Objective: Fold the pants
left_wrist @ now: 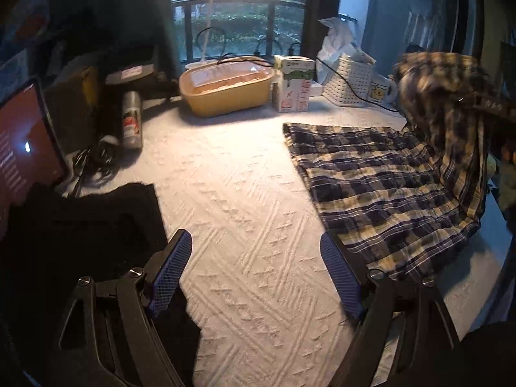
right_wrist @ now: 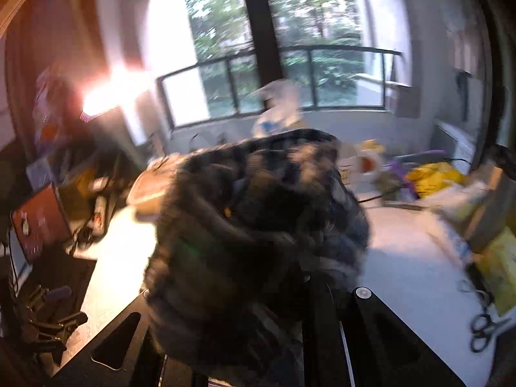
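The plaid pants (left_wrist: 387, 177) lie on the white textured cloth (left_wrist: 245, 200) at the right, with one end lifted up at the far right. My left gripper (left_wrist: 256, 251) is open and empty, low over the cloth, just left of the pants' near edge. My right gripper is shut on a bunched end of the pants (right_wrist: 258, 213) and holds it up in the air. The bunched cloth hides its fingertips, and that view is blurred. The right gripper's dark body shows in the left wrist view (left_wrist: 490, 109) at the raised end.
A black garment (left_wrist: 84, 225) lies at the left by a tablet (left_wrist: 22, 154). At the back stand a spray can (left_wrist: 132, 119), a yellow tub (left_wrist: 225, 90), a carton (left_wrist: 293, 84) and a white basket (left_wrist: 348, 84). Scissors (right_wrist: 483, 325) lie at the right.
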{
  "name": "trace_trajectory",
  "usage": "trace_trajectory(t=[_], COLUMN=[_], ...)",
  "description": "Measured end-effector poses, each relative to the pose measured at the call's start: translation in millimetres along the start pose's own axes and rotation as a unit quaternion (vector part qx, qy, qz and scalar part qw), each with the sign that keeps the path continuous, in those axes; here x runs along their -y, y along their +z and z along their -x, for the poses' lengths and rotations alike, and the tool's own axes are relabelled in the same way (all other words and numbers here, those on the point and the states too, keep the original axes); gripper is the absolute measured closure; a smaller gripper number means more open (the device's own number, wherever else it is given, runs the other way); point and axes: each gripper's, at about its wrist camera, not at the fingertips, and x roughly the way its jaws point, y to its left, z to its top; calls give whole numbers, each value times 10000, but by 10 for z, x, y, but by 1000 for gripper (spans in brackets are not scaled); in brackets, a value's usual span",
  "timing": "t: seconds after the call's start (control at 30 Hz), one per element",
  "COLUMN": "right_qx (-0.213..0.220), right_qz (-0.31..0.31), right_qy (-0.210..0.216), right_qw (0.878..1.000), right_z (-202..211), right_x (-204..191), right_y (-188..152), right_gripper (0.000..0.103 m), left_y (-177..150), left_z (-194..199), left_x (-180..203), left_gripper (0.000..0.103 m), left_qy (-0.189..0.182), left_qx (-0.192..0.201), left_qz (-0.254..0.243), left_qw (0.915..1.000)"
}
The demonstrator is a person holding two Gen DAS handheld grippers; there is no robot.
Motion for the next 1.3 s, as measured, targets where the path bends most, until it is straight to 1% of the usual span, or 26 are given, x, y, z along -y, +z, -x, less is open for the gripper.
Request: trace_trajectory(t=[0.13,0.23,0.37,0.47,0.5,0.57,0.6,0.63,0.67,0.7,0.83,0.9,0.97,1.0,1.1,1.23,1.3], right_qx=[-441,-835,-1201,-1391,-1464,-1593,-1637,-1663,-1673,-1682,-1571,-1472,-1326,-1272,-1101,-1017,-1018], right_qz=[334,514,751,1029,1151,1306,1352,1384,1407,1454,1512,1374,1191,1115,851,502,349], right_qy=[212,336,360,282,257,249,291,369,452,600,945,1035,1047,1026,843,523,390], right_qw=[9982,9946,9893,9845,9822,9782,9768,9756,9748,9731,9713,9740,9784,9802,9867,9922,9934], right_z=[-430,-688,-860,-886,-853,-874,-865,-843,-812,-767,-594,-497,-383,-341,-214,-156,-151], right_x=[-483,-718,-940,-1050,-1076,-1149,-1163,-1171,-1171,-1193,-1236,-1161,-1005,-933,-613,-191,-1], right_y=[-143,-314,-479,-540,-574,-624,-654,-689,-711,-740,-768,-749,-712,-697,-643,-631,-641], right_gripper=[90,90,90,89,85,70,44,14,5,2,2,2,2,2,2,2,2], left_y=[-73,-117,-147,-139,-134,-115,-101,-87,-67,-52,51,127,190,216,317,473,534], left_z=[55,58,46,29,23,17,18,17,11,10,20,27,19,15,-24,-157,-277], left_x=[-148,-250,-319,-316,-308,-284,-268,-256,-247,-232,-154,-98,-28,15,223,572,717], left_gripper=[21,21,21,21,21,21,21,21,21,21,21,21,21,21,21,21,21], left_qy=[2,15,-2,-75,-97,-140,-158,-175,-188,-194,-203,-232,-245,-262,-472,-973,-1020], left_qx=[4,-29,-59,-68,-69,-64,-54,-50,-49,-48,-4,35,54,59,74,76,13], left_qz=[124,239,361,372,371,360,345,336,323,307,205,141,67,28,-196,-632,-911], left_qw=[9999,9997,9993,9993,9992,9992,9993,9993,9993,9993,9996,9996,9997,9996,9987,9932,9906])
